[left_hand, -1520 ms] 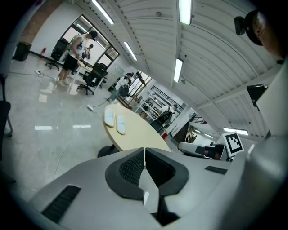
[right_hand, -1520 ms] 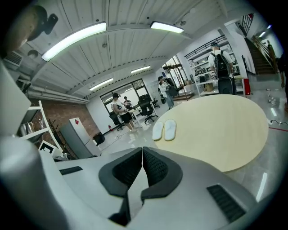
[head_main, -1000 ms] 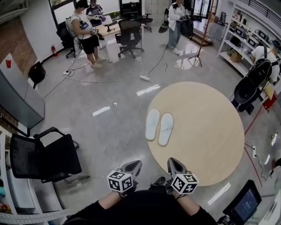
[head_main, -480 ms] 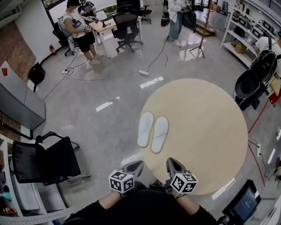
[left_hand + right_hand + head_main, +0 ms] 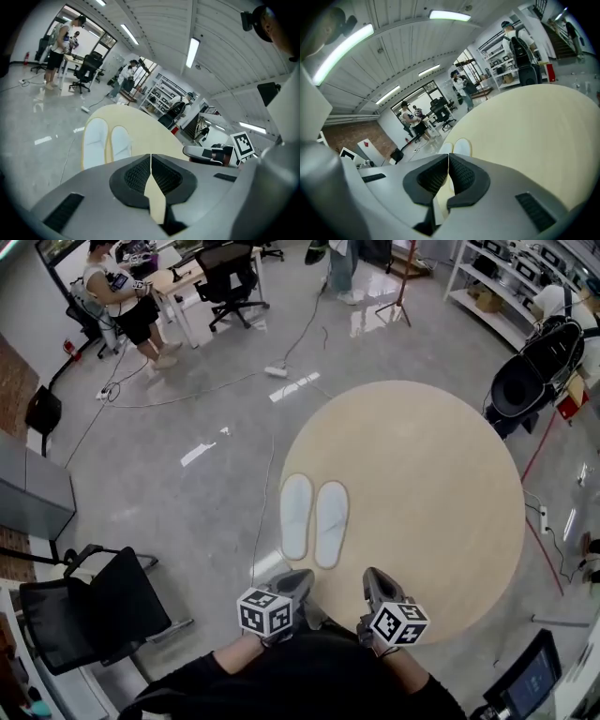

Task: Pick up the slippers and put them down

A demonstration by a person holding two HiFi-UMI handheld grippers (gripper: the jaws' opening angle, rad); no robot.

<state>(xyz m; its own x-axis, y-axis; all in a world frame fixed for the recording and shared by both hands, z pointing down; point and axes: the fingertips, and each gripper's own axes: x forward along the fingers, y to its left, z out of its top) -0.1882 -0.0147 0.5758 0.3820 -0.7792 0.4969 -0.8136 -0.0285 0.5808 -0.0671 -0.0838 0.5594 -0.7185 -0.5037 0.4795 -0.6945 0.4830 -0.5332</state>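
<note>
Two slippers [image 5: 330, 521] just beyond shut jaws

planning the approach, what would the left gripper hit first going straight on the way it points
The left gripper would likely meet the round table first, near the heels of the slippers; depth is unclear.

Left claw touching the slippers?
Apart. Left gripper view: the left claw is shut on nothing, and the slippers lie ahead on the round table, clear of its tips.
</note>
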